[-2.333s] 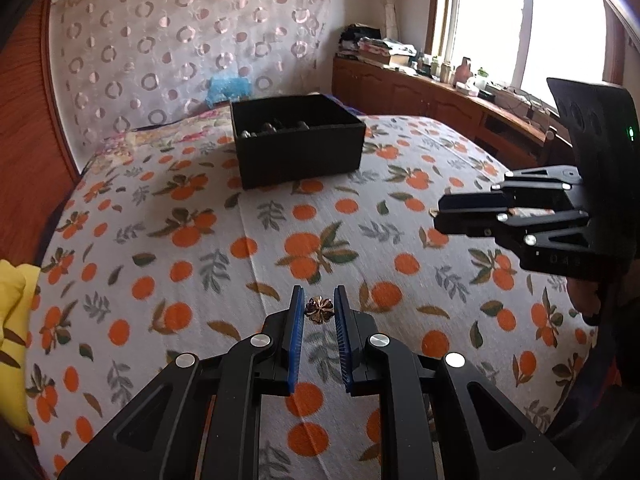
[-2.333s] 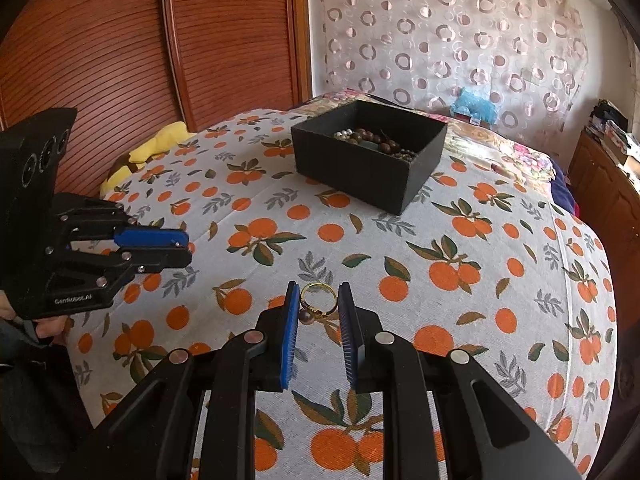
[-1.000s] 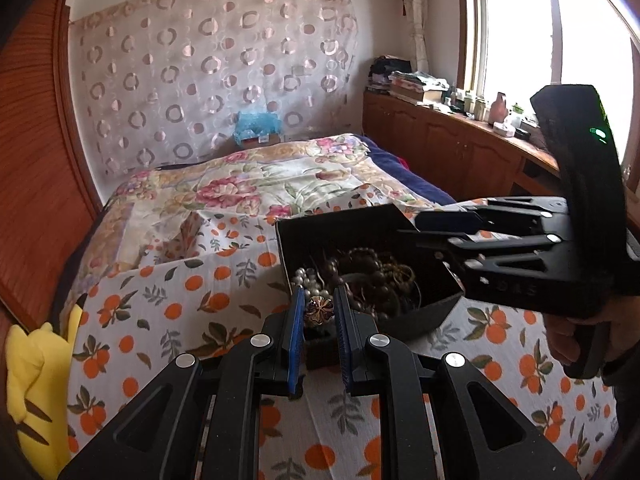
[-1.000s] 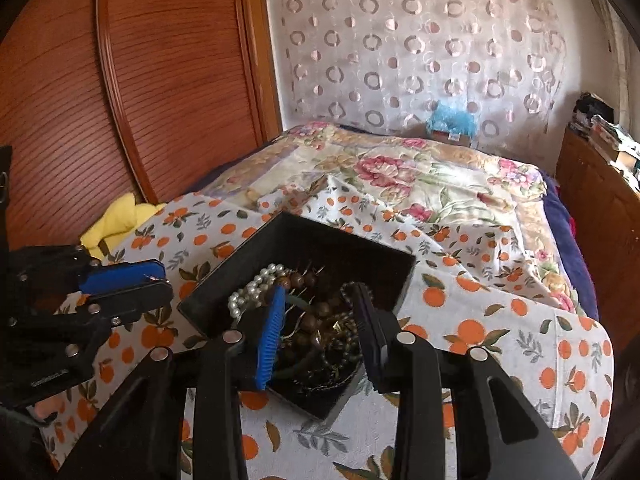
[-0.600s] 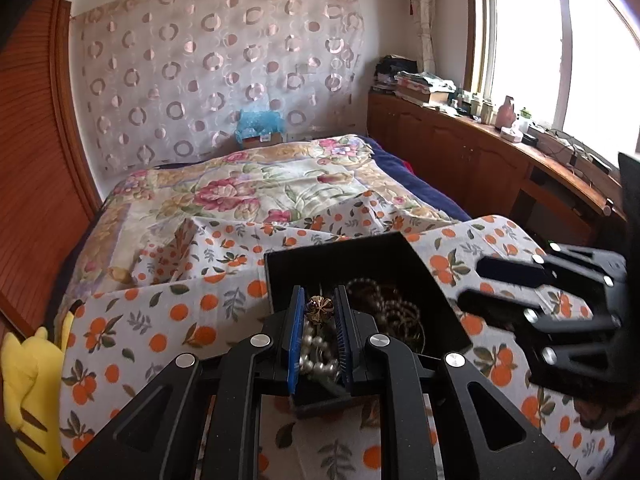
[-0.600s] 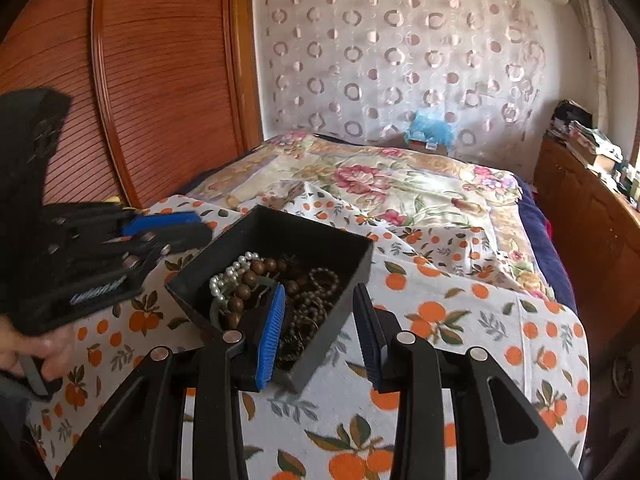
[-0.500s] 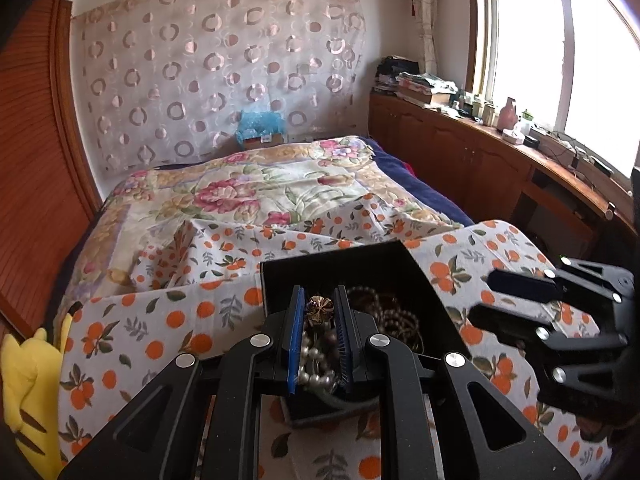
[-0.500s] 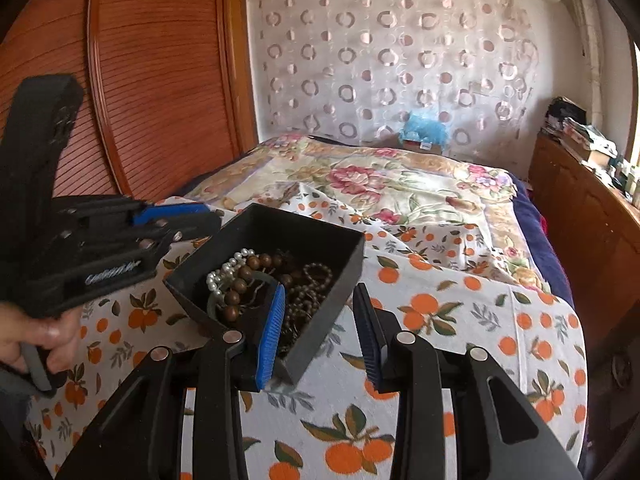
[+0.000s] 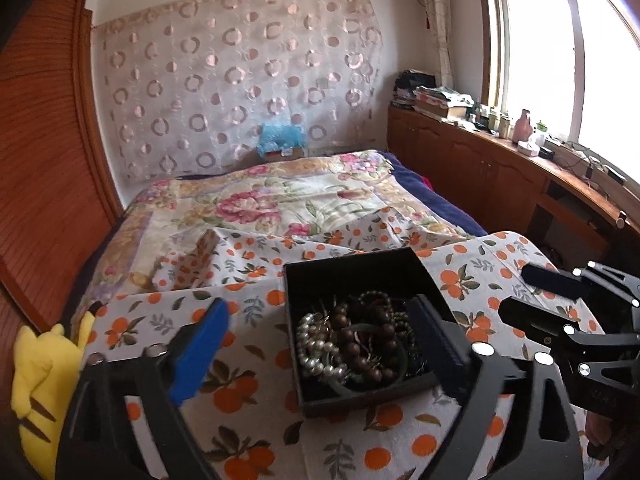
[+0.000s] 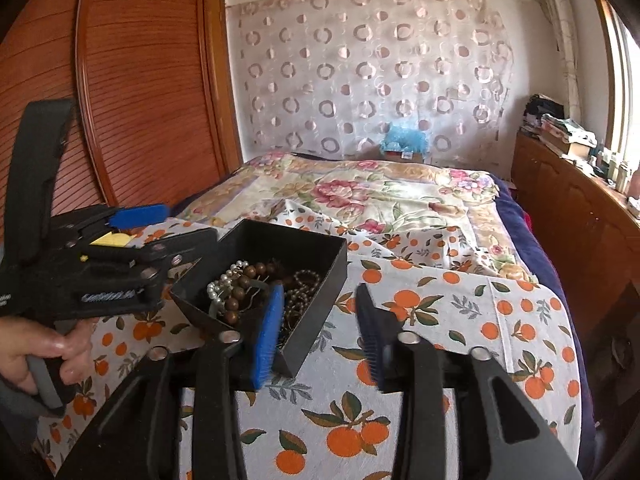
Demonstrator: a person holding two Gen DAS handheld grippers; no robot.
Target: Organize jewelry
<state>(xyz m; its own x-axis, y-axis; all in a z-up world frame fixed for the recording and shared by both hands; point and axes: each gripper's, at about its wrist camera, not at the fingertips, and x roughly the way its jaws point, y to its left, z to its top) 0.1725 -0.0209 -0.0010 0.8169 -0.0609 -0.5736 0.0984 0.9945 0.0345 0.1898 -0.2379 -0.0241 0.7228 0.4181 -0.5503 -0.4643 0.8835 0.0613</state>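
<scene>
The black box (image 9: 352,268) sits on the orange-print cloth (image 9: 248,264) directly ahead of and below the left gripper (image 9: 320,344), its heap of jewelry framed between that gripper's two spread fingers; from the right gripper (image 10: 318,332) it lies ahead and to the left, with only the near right corner between the fingers. The left hand is therefore the nearer and better centred over the opening. The box is roughly square, so no long axis matters; its open top faces up and its walls are upright. Inside lie a coiled pearl strand (image 9: 316,344), dark brown wooden beads (image 9: 360,344) and finer darker bead strings (image 9: 380,304), tangled together against the near wall. The left gripper's jaws have just been opening and now stand wide with nothing pinched between them; whatever small piece they released I cannot pick out in the pile. The right gripper's jaws have also just been opening, stand apart and hold nothing. A hand (image 10: 36,352) grips the left tool's handle.
</scene>
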